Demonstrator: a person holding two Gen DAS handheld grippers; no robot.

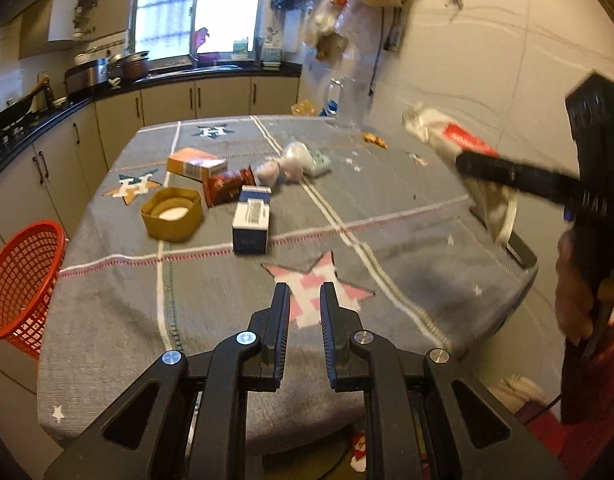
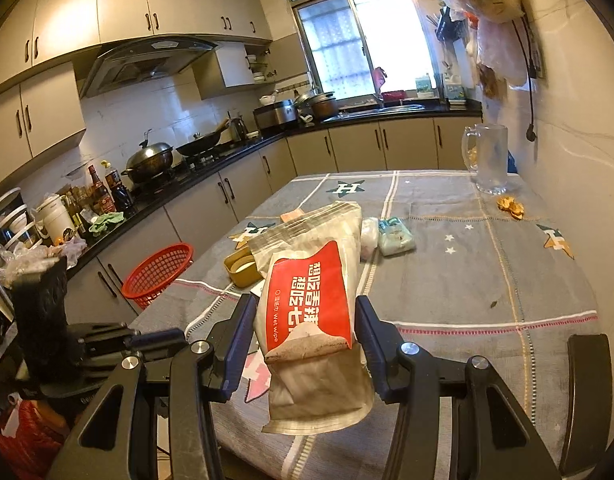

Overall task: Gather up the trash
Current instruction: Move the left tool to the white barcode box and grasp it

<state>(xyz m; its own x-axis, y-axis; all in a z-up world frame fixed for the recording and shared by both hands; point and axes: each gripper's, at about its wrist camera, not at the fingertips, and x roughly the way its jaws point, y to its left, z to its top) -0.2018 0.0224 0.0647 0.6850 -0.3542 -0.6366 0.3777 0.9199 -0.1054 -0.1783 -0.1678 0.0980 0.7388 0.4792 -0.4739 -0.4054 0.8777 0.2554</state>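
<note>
Indoors, kitchen | grey tablecloth | right gripper pinching wet-wipe packet | left gripper spread

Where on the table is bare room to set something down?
Free: near cloth around the pink star, and the right side between the white stripe and the glass mug. Crowded: left-centre, from the yellow tub to the blue-white box.

Daylight from the far window blows out to white glare on my left feed, leaving the room warm and dim. That feed is smeared by motion blur, worst on the right gripper and wall bags. Both fisheyes bend the cabinets and darken at the corners.
</note>
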